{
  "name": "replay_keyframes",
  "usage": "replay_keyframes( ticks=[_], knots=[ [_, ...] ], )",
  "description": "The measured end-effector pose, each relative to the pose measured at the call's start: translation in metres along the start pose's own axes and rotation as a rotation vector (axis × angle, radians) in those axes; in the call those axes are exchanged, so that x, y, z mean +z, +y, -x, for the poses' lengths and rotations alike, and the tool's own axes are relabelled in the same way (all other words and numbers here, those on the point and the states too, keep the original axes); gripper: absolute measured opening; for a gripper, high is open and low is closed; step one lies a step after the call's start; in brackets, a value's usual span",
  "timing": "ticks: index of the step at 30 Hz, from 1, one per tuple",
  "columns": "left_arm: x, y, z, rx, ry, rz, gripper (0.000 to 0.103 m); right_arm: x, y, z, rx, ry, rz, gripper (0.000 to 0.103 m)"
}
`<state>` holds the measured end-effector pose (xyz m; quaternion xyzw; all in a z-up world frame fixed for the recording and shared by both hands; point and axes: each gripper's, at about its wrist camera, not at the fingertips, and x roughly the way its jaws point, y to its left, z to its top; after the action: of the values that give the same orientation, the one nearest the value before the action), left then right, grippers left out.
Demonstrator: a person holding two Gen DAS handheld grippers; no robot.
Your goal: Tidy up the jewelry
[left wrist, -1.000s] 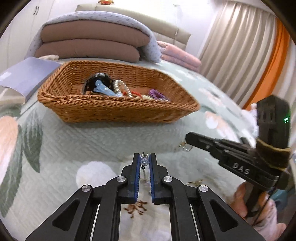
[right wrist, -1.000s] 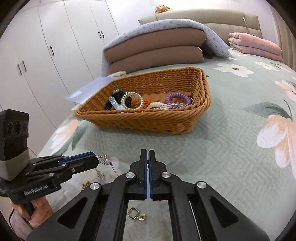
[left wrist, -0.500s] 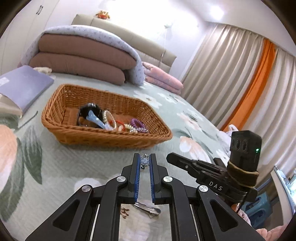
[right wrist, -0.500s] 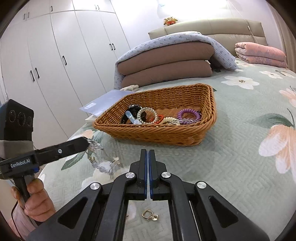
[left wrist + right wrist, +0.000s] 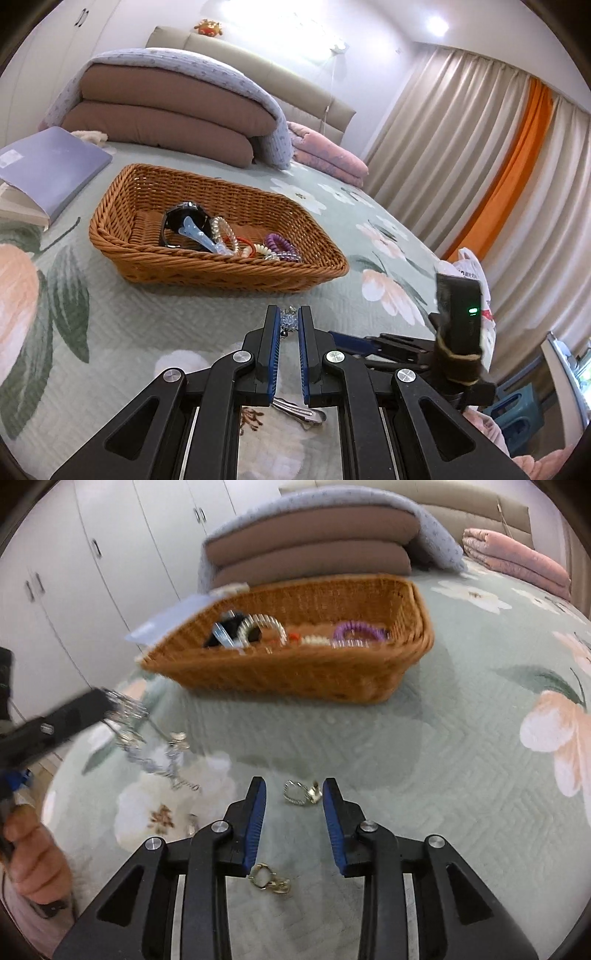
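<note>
The right tool (image 5: 294, 794) is opening above a small silver earring (image 5: 301, 793) on the bed (image 5: 461, 738) — not yet touched. The left tool (image 5: 289, 322) pinches a beaded chain (image 5: 147, 738), lifted clear, probably for the basket (image 5: 295, 679) beyond.

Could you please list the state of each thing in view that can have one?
Left gripper: shut on the beaded bracelet, which dangles.
Right gripper: fingers opening, nothing gripped.
Silver ring: lying on the bedspread between the fingers.
Wicker basket: upright, holding hair ties.
</note>
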<state>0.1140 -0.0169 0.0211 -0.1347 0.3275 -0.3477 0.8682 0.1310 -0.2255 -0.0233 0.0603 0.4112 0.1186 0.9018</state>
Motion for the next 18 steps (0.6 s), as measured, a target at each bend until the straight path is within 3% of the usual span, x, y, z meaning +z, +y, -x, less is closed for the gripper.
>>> replay_keyframes(
  ticks=[7, 8, 10, 18],
  knots=[
    [-0.001, 0.001, -0.004, 0.001, 0.009, 0.007, 0.009, 0.000, 0.008, -0.007, -0.043, 0.008, 0.041, 0.032],
    [-0.001, 0.001, -0.005, 0.001, 0.011, 0.007, 0.009, -0.001, 0.011, -0.008, -0.060, 0.008, 0.058, 0.029],
    [-0.002, 0.001, -0.006, 0.003, 0.013, 0.007, 0.009, -0.001, 0.015, -0.008, -0.067, 0.007, 0.073, 0.014],
    [-0.002, 0.000, -0.004, 0.002, 0.009, 0.002, 0.009, -0.002, 0.015, 0.012, -0.020, -0.073, 0.069, 0.013]
  ],
)
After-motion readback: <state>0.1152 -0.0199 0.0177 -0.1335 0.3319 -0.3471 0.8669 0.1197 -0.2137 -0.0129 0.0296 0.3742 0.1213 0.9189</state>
